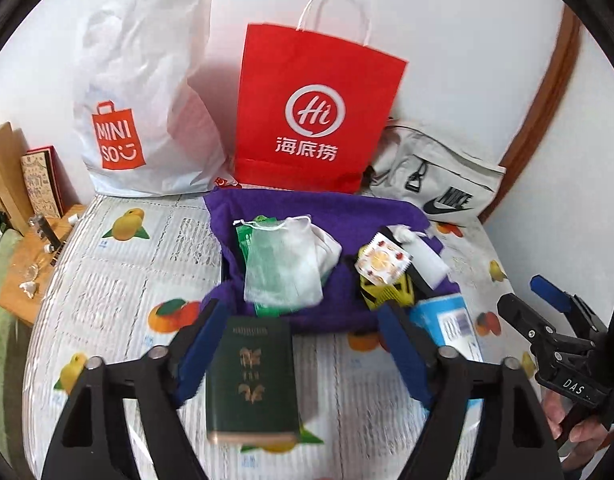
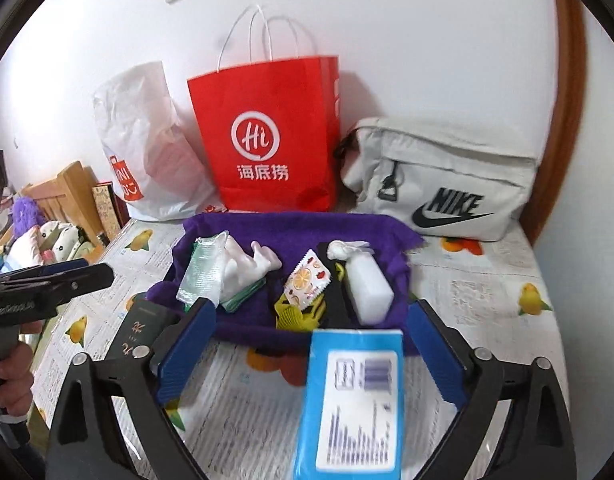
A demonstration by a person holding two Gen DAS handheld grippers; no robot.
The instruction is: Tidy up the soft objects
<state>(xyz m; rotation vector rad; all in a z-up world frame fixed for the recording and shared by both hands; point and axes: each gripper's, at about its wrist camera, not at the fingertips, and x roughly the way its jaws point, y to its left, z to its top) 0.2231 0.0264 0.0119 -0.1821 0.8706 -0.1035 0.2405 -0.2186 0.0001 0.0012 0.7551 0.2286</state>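
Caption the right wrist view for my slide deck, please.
Open right hand-held gripper above a blue packet, facing a purple cloth strewn with small items.

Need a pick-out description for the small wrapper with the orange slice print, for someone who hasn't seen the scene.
Start at the tall red paper bag against the white wall; in front of it lies a purple fleece cloth holding small items. On its right half, beside the white plastic spray bottle, sits the small white wrapper, the only item printed with an orange slice.
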